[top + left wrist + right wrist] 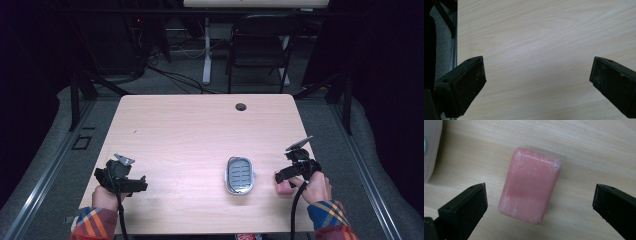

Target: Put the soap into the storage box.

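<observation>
Dark room, grey carpet floor, a black folding chair and cables behind the light wooden table.

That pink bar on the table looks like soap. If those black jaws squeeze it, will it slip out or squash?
The pink soap bar looks solid, with firm rounded edges, so it would probably hold its shape. Its surface looks dry and chalky white in patches, so it may grip fairly well. It lies flat on the table, so a push would likely slide it, not roll it.

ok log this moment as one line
left gripper: open over bare table | right gripper: open, straddling pink soap | soap dish: empty, beside soap
</observation>
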`<state>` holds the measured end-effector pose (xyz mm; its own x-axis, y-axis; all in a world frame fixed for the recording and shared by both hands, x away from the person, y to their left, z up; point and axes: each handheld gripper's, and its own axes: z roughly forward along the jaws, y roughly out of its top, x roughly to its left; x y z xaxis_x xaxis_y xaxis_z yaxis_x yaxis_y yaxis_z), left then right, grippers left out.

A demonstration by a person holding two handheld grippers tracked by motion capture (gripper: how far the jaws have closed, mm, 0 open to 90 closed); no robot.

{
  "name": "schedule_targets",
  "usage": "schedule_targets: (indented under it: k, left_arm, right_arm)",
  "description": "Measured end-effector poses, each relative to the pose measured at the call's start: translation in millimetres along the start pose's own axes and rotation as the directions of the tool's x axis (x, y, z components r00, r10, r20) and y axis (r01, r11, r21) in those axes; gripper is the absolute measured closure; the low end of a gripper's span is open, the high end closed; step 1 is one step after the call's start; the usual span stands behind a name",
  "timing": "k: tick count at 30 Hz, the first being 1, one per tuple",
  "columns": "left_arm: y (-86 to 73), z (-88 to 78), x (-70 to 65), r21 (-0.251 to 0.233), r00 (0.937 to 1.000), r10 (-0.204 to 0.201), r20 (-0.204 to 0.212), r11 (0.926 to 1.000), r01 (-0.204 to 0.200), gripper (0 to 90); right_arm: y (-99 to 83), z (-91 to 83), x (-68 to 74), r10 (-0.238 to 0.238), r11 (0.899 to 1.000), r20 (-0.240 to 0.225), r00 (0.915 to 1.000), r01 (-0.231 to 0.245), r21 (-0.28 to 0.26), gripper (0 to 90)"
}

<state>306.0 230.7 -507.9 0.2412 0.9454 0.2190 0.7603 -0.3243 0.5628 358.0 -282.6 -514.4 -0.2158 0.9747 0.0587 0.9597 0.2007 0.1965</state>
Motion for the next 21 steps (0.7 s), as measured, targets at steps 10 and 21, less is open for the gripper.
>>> schedule_targets:
  k: [10, 21]
  left_arm:
    - [-0.1, -0.1, 0.0, -0.001, 1.0, 0.0, 0.001, 1.0, 0.0, 0.2]
    - [0.0, 0.0, 0.1, -0.001, 1.0, 0.0, 0.002, 1.0, 0.0, 0.2]
  right_arm:
    - [9.0, 10.9, 0.3, 0.003, 0.999, -0.019, 0.9998, -0.002, 0.046, 1.6]
    - [14.2, 20.9, 1.2, 0.008, 0.997, -0.022, 0.9997, -0.007, 0.078, 6.7]
